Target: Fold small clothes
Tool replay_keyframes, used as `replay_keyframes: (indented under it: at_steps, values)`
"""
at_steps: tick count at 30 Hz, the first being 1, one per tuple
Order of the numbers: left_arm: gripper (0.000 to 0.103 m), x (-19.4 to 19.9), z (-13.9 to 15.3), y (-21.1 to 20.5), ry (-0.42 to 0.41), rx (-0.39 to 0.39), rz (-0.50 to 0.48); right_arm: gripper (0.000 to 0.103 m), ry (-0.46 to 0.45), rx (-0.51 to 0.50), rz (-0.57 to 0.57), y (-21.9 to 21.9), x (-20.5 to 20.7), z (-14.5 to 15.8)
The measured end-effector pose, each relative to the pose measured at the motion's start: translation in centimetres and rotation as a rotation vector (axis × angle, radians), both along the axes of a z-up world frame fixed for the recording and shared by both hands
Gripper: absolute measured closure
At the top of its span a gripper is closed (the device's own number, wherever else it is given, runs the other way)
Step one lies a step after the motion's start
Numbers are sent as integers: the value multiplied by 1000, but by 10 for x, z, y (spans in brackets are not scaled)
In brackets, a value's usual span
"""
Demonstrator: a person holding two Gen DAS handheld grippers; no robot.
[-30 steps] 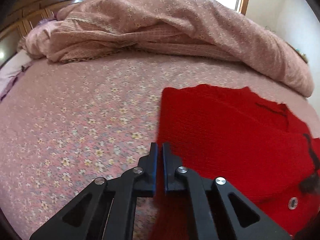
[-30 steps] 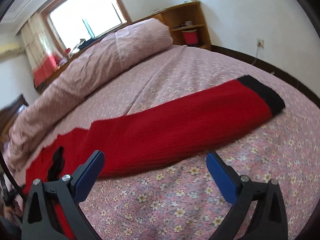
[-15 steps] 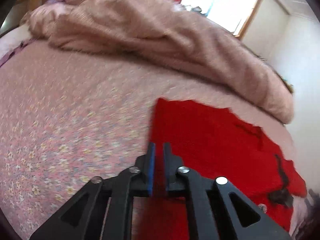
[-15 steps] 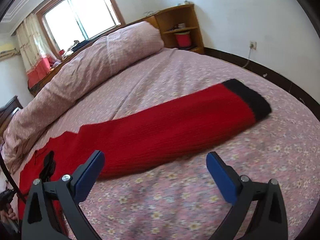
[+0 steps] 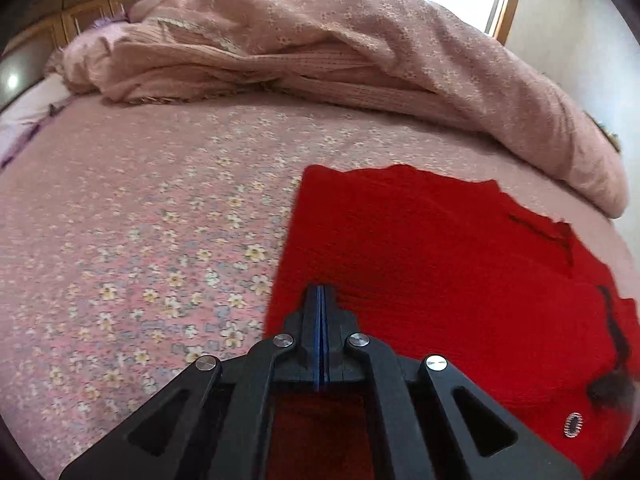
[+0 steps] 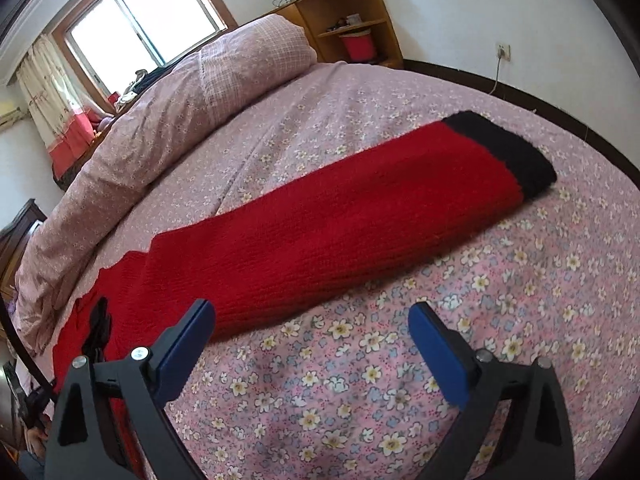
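A red knit sweater (image 5: 440, 264) lies flat on the flowered bed sheet. My left gripper (image 5: 321, 292) is shut, its pads pressed together with no cloth between them, over the sweater's left edge. In the right wrist view the sweater's red sleeve (image 6: 360, 216) stretches to the right and ends in a black cuff (image 6: 504, 152). My right gripper (image 6: 312, 328) is open and empty, just in front of the sleeve's near edge, over the sheet.
A rumpled pink duvet (image 5: 360, 52) is heaped along the far side of the bed; it also shows in the right wrist view (image 6: 168, 120). A wooden headboard (image 5: 80, 12) stands at the left. A wooden shelf (image 6: 348, 20) stands by the wall.
My left gripper has closed fully; the gap between its pads is gone. It shifted slightly over the sweater's edge. My right gripper stayed open and came a little closer to the sleeve.
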State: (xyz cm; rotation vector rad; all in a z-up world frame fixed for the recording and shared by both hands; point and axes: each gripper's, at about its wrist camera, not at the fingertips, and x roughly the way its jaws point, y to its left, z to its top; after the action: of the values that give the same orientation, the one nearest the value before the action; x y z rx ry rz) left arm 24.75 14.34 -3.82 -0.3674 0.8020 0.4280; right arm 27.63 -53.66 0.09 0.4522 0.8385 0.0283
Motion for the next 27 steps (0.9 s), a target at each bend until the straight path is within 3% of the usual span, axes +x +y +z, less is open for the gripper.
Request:
replay_keyframes:
  at_steps: [6,10,14,17,27]
  values:
    - [103,-2,7,-10,5,22,11,3,-23,10,-30,-12,-3,3]
    - [103,-3,5,-9,-1,23,11,3,-56,28,-88,-49,-2,6]
    - [103,-12,6,-15,-8,12,10,3,-88,210,-197,-101,-11,-5]
    - [103,-11,6,-15,2,27,9,3,-121,346,-218,-125,-10,-16]
    - [103,-6,9,-26,38,81,5,3,-196,377,-226,-147,17,-20]
